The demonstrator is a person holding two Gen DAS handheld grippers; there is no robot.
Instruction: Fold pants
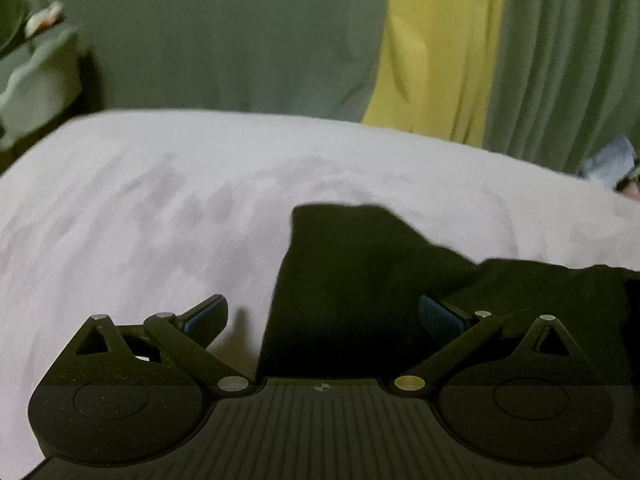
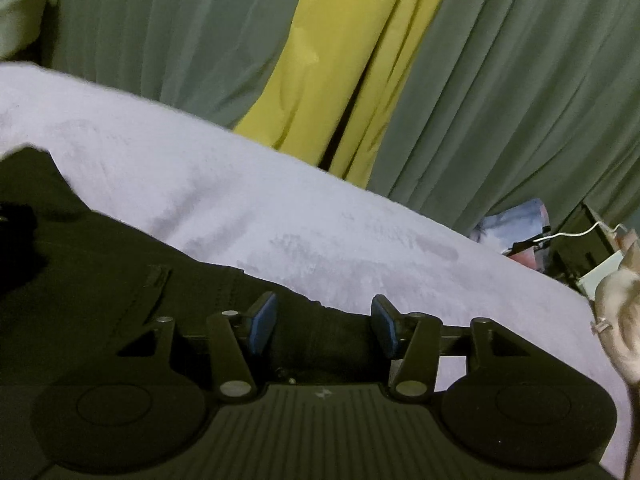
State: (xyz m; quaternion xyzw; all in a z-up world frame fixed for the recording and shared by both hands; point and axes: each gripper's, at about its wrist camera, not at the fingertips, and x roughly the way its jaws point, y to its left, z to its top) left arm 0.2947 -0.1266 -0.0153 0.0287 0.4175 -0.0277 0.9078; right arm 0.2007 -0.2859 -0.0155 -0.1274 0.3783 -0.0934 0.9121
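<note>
Lying across a bed (image 1: 120, 208) covered in a pale lilac blanket, the black pants (image 1: 340, 280) sit partly bunched, with one flat end reaching away from the left claw (image 1: 323, 318) and the rest trailing off to the right. The left claw has its fingers wide apart, one pad over bare blanket and the other over black cloth, so nothing is gripped. In the right wrist view the pants (image 2: 120, 280) fill the lower left, a pocket seam showing, and the right claw (image 2: 324, 326) stands spread as well, with an edge of the cloth running between its blue pads; I cannot tell whether the pads touch the fabric.

The main risk, as I judge it, is a poor pinch. The cloth is dark and its layers are hard to tell apart, so a claw could close on one layer only and drag the fold askew, or catch the soft blanket along with the pants and lift both. The two claws sit at different edges, so uneven pulling could twist the legs instead of stacking them.

No box, basket or other container shows in either view; behind the bed hang green and yellow curtains (image 2: 360, 60).
</note>
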